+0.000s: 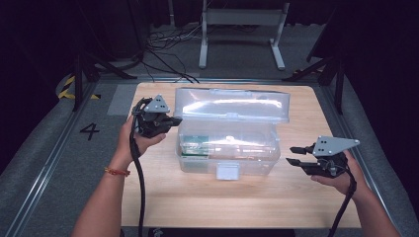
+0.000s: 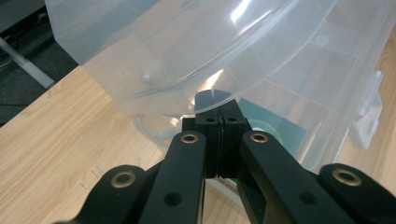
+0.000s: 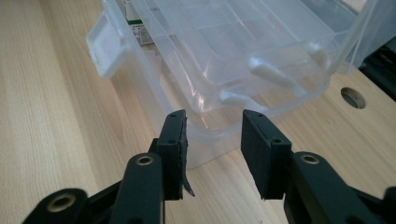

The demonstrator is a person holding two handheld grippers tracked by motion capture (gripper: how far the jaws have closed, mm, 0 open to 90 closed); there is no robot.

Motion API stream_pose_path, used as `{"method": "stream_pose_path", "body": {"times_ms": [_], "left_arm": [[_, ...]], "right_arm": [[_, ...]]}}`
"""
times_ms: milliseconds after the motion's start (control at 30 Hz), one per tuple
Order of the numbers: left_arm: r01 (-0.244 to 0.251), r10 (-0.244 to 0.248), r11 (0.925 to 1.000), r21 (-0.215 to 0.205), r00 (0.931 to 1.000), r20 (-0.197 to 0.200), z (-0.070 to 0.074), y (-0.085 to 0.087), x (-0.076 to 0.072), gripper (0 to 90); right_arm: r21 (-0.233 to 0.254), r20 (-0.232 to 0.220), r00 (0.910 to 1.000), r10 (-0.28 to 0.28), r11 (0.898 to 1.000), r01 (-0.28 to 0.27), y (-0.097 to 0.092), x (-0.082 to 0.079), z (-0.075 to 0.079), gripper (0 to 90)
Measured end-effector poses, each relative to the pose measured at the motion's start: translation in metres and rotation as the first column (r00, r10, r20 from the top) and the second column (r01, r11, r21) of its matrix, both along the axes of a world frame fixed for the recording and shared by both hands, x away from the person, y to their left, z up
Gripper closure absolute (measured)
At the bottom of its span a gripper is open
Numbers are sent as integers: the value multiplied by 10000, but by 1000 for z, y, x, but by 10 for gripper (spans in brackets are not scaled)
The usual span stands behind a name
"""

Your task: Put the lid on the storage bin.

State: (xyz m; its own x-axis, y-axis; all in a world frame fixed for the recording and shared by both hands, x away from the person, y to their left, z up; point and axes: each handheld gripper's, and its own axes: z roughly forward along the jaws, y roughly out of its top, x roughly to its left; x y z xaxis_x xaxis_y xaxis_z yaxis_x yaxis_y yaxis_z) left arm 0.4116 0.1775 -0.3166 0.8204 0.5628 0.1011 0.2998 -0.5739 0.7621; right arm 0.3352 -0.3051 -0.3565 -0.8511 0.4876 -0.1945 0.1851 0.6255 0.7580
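A clear plastic box [image 1: 247, 159] stands mid-table with its lid [image 1: 232, 104] swung up at the back. A green-and-white carton [image 1: 194, 147] lies inside at the left, under a clear inner tray. My left gripper [image 1: 175, 120] is shut, its tips against the box's left end just under the lid [image 2: 154, 51]; no object shows between its pads [image 2: 212, 100]. My right gripper [image 1: 292, 154] is open and level, a little off the box's right end [image 3: 224, 42]. Its gap [image 3: 212, 133] holds nothing.
A white latch [image 1: 228, 171] hangs on the box's front wall. The wooden table [image 1: 197, 202] has a round hole [image 3: 352, 97] near the right side. Behind the table stand metal frame legs [image 1: 202, 47] and cables on the floor.
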Motion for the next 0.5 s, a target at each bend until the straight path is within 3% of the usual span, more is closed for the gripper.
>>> {"method": "stream_pose_path", "body": {"times_ms": [300, 500], "left_arm": [[41, -29, 9985, 541, 9998, -210, -13, 3, -6, 899], [2, 12, 9996, 295, 9989, -467, -22, 9, -8, 898]], "right_arm": [[282, -51, 9989, -460, 9985, 461, -8, 0, -12, 578], [284, -114, 9987, -490, 9984, 493, -9, -1, -14, 572]]}}
